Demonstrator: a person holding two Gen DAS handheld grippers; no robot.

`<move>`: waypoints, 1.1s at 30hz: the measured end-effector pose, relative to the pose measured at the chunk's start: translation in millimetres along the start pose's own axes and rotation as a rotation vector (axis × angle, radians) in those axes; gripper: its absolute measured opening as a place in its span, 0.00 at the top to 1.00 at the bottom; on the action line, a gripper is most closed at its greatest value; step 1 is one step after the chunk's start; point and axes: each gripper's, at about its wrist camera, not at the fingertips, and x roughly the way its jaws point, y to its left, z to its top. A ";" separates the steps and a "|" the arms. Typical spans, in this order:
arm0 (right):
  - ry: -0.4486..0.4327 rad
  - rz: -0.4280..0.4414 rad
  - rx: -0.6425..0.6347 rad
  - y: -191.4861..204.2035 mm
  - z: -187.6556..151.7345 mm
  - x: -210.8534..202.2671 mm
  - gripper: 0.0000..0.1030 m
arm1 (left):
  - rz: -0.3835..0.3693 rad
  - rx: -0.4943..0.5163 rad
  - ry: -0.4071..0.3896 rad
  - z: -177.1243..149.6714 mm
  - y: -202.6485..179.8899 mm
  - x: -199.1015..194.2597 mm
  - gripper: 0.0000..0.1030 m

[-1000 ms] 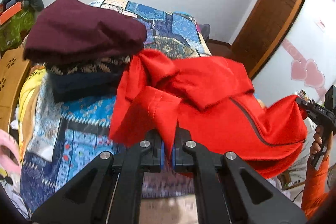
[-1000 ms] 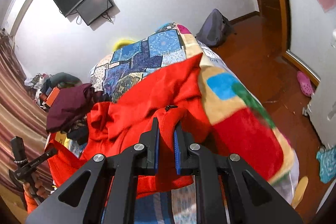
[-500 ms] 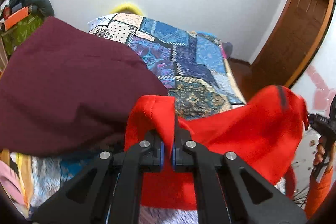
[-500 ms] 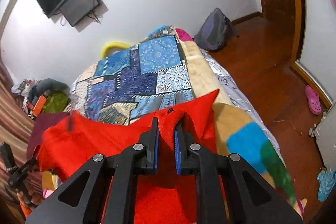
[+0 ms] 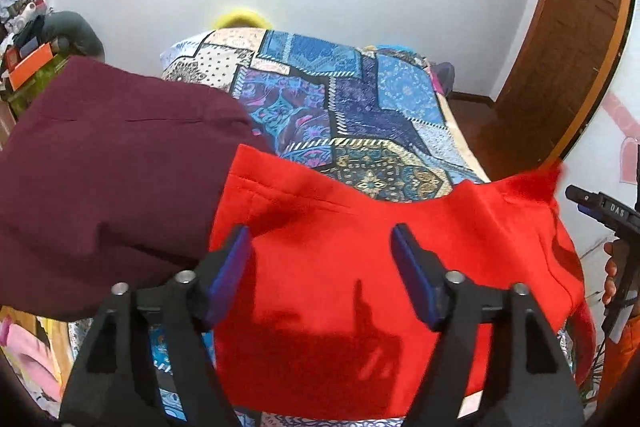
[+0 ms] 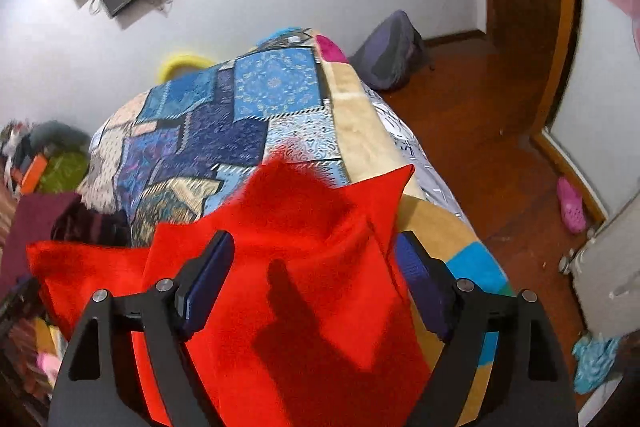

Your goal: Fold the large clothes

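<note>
Taking the maroon pile (image 5: 108,179) as the landmark and working rightward from it: that stack of folded clothes sits at the left of the patchwork bedspread (image 5: 344,115), and the red garment (image 5: 360,267) now lies flat on the bed just to its right, its left edge touching or slightly overlapping the pile's side.

What has changed is the grip. Half a second ago both tongs were pinched on the red cloth and carrying it forward over the bed; now both have let go. The left gripper (image 5: 320,247) stands with its blue pads (image 5: 232,267) spread wide, nothing between them but the fabric lying below, and its shadow falls on the cloth. Further right from the pile, the right gripper (image 6: 316,263) is likewise wide apart and holding nothing, hovering above the garment's right end, where a pointed red corner (image 6: 400,183) sticks up and out toward the bed's tan edge (image 6: 360,123).

My reading is that one fold has just been laid down and released. The garment looks roughly rectangular but not tidy: the right corner is uneven and a layer edge runs slantwise near the pile. It likely needs smoothing, or another fold, before it can join the stack.
</note>
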 end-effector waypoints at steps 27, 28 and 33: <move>0.189 -0.037 -0.183 13.5 -80.0 -12.8 0.15 | -0.034 -0.088 0.280 -105.4 -9.8 43.0 0.23; 0.179 -0.043 -0.194 17.3 -80.1 -17.9 0.15 | -0.024 -0.102 0.269 -105.1 -7.4 39.2 0.23; 0.118 -0.040 -0.247 35.1 -76.9 -38.1 0.15 | -0.033 -0.259 0.176 -103.6 17.7 1.4 0.23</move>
